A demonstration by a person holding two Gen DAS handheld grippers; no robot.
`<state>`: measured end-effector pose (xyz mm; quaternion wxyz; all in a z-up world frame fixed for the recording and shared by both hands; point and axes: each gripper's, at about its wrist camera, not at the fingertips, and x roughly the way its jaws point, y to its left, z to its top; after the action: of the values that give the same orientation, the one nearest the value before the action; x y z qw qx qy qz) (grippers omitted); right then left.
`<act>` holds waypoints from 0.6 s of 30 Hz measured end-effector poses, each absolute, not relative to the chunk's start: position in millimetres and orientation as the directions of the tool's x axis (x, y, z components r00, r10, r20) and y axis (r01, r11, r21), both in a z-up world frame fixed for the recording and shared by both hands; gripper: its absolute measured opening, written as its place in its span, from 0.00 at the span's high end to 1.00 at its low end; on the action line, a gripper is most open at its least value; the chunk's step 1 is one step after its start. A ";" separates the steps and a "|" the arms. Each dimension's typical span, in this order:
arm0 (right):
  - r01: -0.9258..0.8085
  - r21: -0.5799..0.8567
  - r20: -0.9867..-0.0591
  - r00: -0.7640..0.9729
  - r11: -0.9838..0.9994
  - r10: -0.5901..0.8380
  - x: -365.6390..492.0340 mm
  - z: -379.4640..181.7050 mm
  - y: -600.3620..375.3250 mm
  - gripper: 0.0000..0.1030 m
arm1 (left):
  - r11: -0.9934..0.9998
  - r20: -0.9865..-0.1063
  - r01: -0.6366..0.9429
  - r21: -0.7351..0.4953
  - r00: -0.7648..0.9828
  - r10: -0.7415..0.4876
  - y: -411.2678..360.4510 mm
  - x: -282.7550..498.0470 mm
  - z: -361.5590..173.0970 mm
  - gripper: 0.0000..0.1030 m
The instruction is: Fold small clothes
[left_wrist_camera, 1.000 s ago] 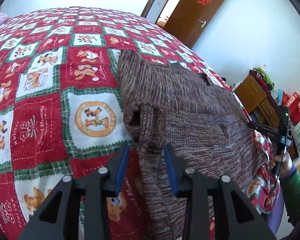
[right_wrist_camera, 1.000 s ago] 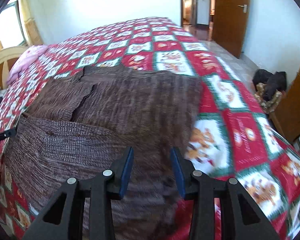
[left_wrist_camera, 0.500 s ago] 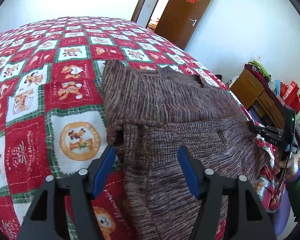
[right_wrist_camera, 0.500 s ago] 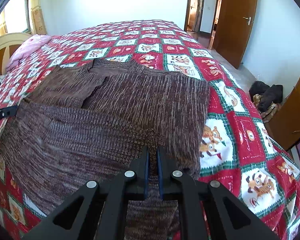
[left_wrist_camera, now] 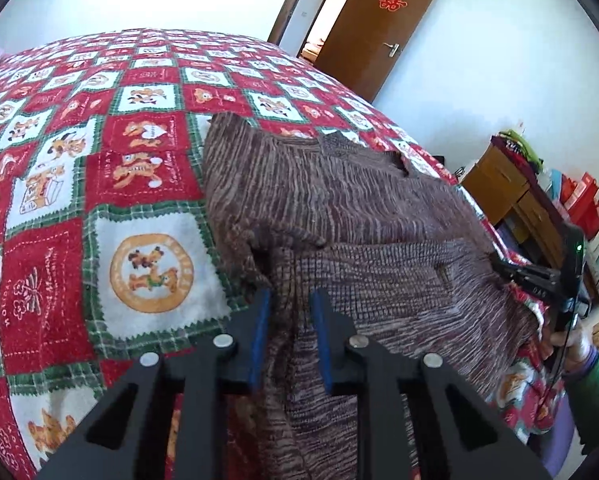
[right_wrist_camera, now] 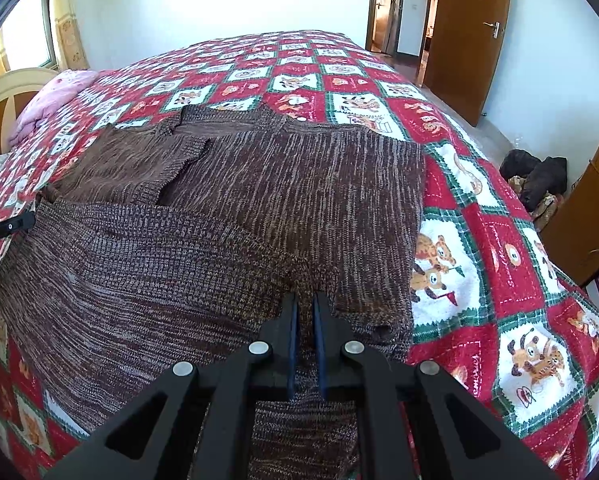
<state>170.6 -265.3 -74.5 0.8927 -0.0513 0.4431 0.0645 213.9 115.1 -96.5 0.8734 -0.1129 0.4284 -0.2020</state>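
Observation:
A brown knitted sweater (left_wrist_camera: pixel 359 208) lies spread on the bed, its lower part folded up over the body. My left gripper (left_wrist_camera: pixel 290 300) is closing its jaws on the sweater's near left edge, and knit fills the gap between the blue pads. My right gripper (right_wrist_camera: pixel 304 304) is shut on a pinch of the sweater (right_wrist_camera: pixel 259 200) at its near right edge. In the left wrist view, the right gripper (left_wrist_camera: pixel 511 274) shows at the sweater's far side, held by a hand in a green sleeve (left_wrist_camera: pixel 591 372). The left gripper's tip (right_wrist_camera: pixel 7 230) peeks in at the right wrist view's left edge.
The bed carries a red, white and green checked cartoon blanket (left_wrist_camera: pixel 99 160). A pink pillow (right_wrist_camera: pixel 55 96) lies by the headboard. A wooden cabinet (left_wrist_camera: pixel 499 188) with bags stands beside the bed. Dark bundles (right_wrist_camera: pixel 539 176) sit on the floor near a brown door (right_wrist_camera: pixel 467 32).
The right gripper closed from open onto the sweater's edge. The left gripper widened, moved onto the sweater's left edge, then narrowed around the fabric.

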 end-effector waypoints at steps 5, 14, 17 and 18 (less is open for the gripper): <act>-0.161 -0.033 -0.801 0.594 0.986 0.071 171.5 -75.2 -265.3 0.93 | 0.892 -0.718 0.216 -0.398 0.532 -0.449 123.1 212.8 -100.3 0.58; -0.163 -0.023 -0.804 0.589 0.986 0.079 171.9 -77.2 -265.7 0.93 | 0.877 -0.706 0.227 -0.424 0.524 -0.476 120.6 194.8 -101.1 0.88; -0.162 -0.022 -0.805 0.588 0.986 0.079 172.0 -77.4 -265.6 0.93 | 0.867 -0.684 0.236 -0.440 0.538 -0.493 122.3 190.3 -97.2 0.88; -0.162 -0.019 -0.805 0.587 0.987 0.081 172.1 -77.6 -265.9 0.93 | 0.865 -0.682 0.233 -0.444 0.538 -0.496 123.2 191.9 -97.9 0.88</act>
<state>172.1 -265.9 -77.6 0.8897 -0.0452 0.4491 0.0685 191.9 123.2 -97.9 0.8638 -0.1519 0.4316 -0.2110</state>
